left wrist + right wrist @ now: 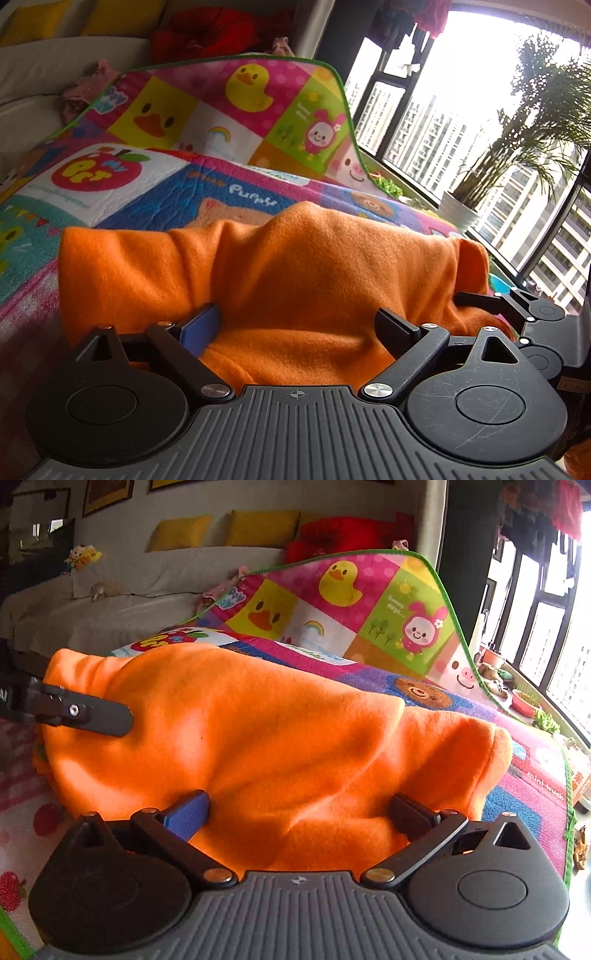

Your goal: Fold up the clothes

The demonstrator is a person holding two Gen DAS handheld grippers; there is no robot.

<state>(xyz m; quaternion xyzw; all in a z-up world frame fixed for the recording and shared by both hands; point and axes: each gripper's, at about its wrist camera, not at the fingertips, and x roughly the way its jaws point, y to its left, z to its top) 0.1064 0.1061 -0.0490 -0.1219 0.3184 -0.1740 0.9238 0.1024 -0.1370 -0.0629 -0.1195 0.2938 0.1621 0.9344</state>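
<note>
An orange fleece garment (295, 258) lies bunched on a colourful play mat (147, 192). My left gripper (299, 328) stands open at the garment's near edge. Fabric bulges up between its blue-padded finger (201, 325) and its black finger (397, 332), and neither pad squeezes it. At the right edge of the left wrist view, the right gripper's finger (476, 301) rests against the garment's right end. In the right wrist view the garment (277, 731) fills the middle. My right gripper (301, 812) is spread wide, with fabric mounded between its fingers. A left gripper finger (92, 712) lies on the garment's left side.
The mat's far edge (369, 602) stands folded upward against a pale sofa (110, 602) with yellow cushions (258, 528) and a red bundle (340, 535). Large windows (443, 140) and a potted plant (480, 184) are to the right. Small pots (524, 701) sit on the sill.
</note>
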